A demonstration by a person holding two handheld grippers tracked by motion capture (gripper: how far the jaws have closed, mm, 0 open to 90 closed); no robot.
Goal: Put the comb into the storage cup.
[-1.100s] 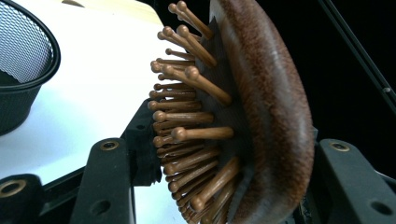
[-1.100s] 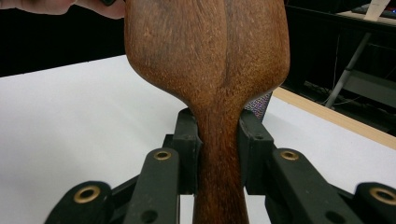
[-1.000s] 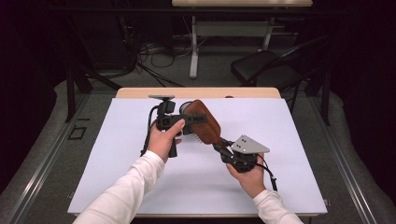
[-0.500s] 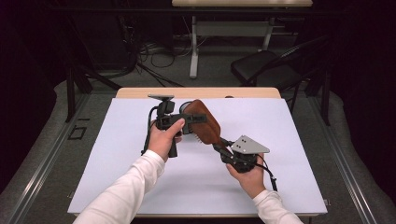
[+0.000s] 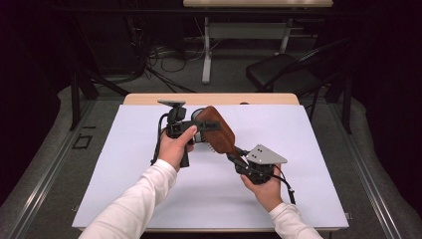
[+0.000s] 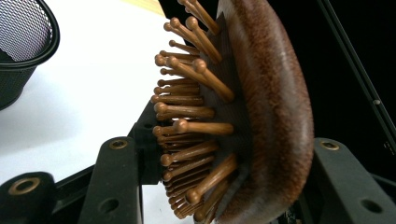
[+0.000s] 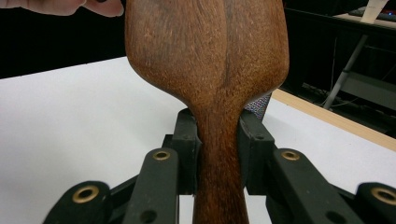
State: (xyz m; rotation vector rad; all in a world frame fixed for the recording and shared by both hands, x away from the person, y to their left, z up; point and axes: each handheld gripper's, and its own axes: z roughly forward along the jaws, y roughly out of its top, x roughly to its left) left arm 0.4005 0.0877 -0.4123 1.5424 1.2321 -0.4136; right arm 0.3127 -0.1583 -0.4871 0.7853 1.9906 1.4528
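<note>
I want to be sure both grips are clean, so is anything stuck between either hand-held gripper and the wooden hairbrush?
Nothing visible. The right hand-held gripper clamps the brown wooden paddle hairbrush directly on its handle, and the left hand-held gripper has just closed across the brush head, bristles to back.

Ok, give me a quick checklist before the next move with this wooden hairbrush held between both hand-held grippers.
1. Right hand-held gripper clamps the hairbrush handle: ok.
2. Left hand-held gripper, jaws just closing, has the brush head between them, bristles toward one jaw, wooden back toward the other: ok.
3. Left pads press firmly: cannot tell.
4. Brush lifted off the white table: ok.
5. Black mesh basket stands apart from the brush: ok.
</note>
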